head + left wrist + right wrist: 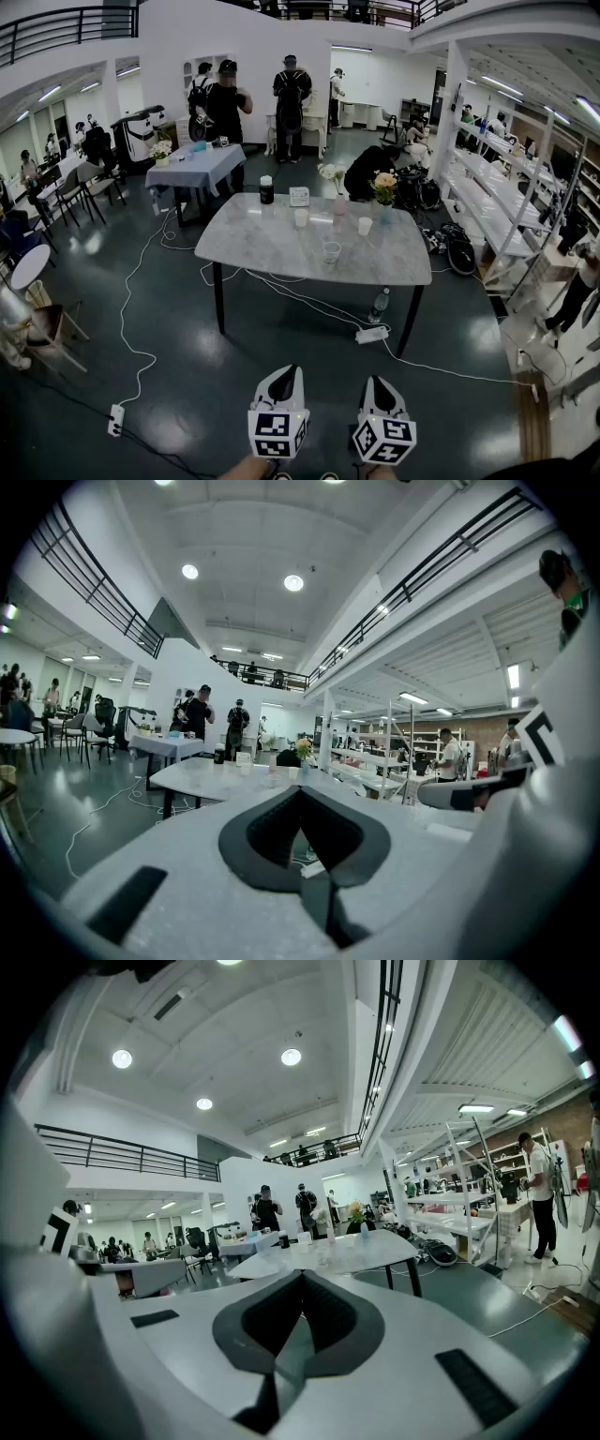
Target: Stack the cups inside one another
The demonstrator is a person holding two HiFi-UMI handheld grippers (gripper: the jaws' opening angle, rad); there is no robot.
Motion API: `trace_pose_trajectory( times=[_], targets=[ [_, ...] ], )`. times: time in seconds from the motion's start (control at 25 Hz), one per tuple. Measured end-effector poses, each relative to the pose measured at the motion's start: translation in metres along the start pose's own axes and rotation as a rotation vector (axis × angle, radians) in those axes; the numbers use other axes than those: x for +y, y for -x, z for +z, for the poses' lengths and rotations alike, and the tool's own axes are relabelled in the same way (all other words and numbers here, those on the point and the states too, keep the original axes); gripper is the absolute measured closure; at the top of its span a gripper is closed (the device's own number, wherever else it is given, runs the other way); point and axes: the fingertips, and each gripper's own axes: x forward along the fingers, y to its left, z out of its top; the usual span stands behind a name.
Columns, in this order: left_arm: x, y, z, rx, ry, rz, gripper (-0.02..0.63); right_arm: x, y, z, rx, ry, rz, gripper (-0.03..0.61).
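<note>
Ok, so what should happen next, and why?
Probably step closer to the table. The cups stand apart on it, well beyond the left gripper and the right gripper, whose jaws are shut and empty.

I hold my left gripper (284, 372) and right gripper (377, 382) low in front of me, side by side with a gap between them. Both point forward and only slightly down. The left jaws are pressed together at the tips with nothing between them, and the right jaws are likewise closed and empty. The left cube (278, 434) and right cube (383, 440) face back at me. Only a sliver of my left hand (246, 467) and right hand (382, 472) shows beneath them.
</note>
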Motion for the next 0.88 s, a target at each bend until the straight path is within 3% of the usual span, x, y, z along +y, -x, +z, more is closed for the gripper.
trace_pose_trajectory(
  times=[0.6, 0.88],
  targets=[
    [0.054, -0.013, -0.001, 0.01, -0.01, 0.007, 0.614, 0.031, -0.034, -0.011, 0.011, -0.037, -0.031, 0.572],
    [0.068, -0.038, -0.019, 0.054, -0.025, 0.022, 0.614, 0.009, -0.058, -0.026, 0.047, -0.072, -0.082, 0.571]
  ],
)
